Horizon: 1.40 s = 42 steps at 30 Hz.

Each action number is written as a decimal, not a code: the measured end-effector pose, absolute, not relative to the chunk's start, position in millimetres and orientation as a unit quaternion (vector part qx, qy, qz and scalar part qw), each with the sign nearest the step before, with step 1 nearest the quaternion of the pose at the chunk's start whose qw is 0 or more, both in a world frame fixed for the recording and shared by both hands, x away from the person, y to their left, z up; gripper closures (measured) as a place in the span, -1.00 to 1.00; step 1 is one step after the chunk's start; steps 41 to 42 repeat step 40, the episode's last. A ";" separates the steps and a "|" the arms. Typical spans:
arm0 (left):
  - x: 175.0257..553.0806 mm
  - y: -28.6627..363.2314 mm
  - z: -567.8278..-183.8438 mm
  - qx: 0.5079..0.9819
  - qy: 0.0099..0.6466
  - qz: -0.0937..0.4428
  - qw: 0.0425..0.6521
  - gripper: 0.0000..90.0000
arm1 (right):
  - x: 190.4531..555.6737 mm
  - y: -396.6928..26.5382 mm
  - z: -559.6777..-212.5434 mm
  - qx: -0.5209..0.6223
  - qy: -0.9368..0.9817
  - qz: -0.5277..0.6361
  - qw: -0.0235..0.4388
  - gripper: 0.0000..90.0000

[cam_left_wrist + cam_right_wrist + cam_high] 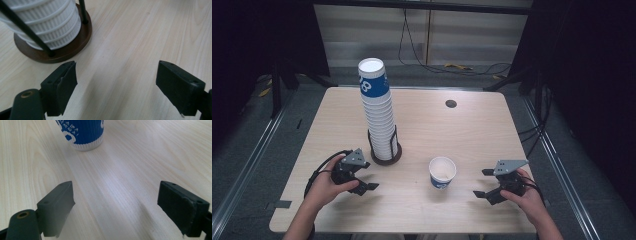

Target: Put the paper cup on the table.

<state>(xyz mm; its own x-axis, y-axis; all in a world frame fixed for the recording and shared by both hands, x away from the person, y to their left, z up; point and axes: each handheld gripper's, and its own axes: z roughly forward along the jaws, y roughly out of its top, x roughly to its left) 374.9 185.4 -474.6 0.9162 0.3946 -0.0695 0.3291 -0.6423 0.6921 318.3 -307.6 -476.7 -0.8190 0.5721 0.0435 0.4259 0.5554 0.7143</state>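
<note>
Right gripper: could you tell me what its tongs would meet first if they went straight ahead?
Probably the single blue-and-white cup, standing slightly left of their line; the right gripper is open, with bare table between.

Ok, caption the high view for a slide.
Open left gripper beside the cup stack; open right gripper near a single cup.

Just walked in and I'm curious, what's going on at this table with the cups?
A person sits at a wooden table with a two-jaw gripper in each hand. The left gripper is open with nothing between its jaws, near the tall stack of paper cups in its round holder. The right gripper is also open and holds nothing, pointing toward a single cup standing upright between the two hands.
</note>
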 end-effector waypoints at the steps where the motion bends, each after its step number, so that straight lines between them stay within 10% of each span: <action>1: 375.1 187.5 -474.7 0.905 0.201 0.043 0.372 -0.62 | 318.1 -307.8 -477.0 0.284 0.877 0.374 0.098 -0.71; 42: 378.3 227.2 -514.1 0.889 0.219 0.078 0.394 -0.69 | 328.6 -316.9 -501.2 0.310 0.871 0.359 0.126 -0.79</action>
